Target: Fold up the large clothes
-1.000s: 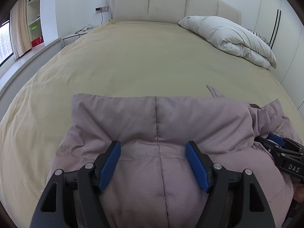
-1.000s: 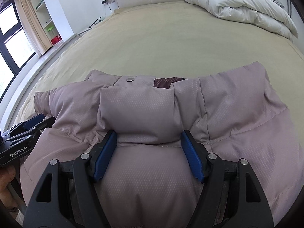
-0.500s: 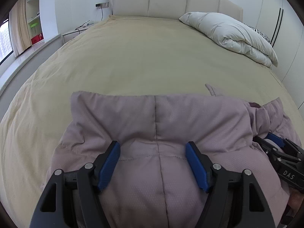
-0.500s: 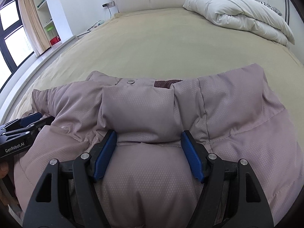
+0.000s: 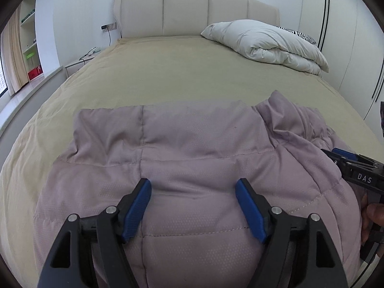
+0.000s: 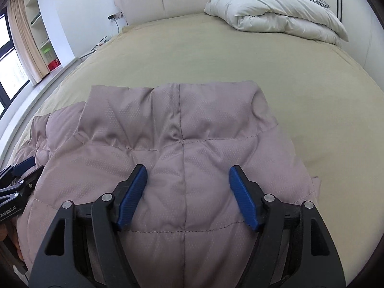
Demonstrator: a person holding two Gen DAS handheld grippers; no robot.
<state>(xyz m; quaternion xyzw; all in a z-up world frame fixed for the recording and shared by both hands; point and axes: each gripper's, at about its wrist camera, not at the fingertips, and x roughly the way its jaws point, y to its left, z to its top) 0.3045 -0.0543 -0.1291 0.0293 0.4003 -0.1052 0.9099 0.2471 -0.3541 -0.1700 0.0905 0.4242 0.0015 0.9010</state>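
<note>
A mauve quilted puffer jacket (image 5: 196,148) lies bunched on the near part of the tan bed; it also fills the lower right wrist view (image 6: 182,129). My left gripper (image 5: 193,187) is open, its blue pads spread wide over the padded fabric below it. My right gripper (image 6: 187,174) is open too, its pads wide apart over the jacket's centre seam. Each gripper shows at the edge of the other's view: the right one (image 5: 355,168) at the jacket's right side, the left one (image 6: 19,175) at its left side.
The tan bedspread (image 5: 182,72) stretches far ahead to a cream headboard (image 5: 192,12). A folded white duvet (image 5: 266,43) lies at the far right. A wardrobe wall (image 5: 348,36) stands right; a window ledge, curtain and shelves (image 5: 26,55) are left.
Both grippers have lifted and tilted, so more of the bed and headboard shows. In the right wrist view the collar with its snap button is gone; a flat quilted panel lies there now.
</note>
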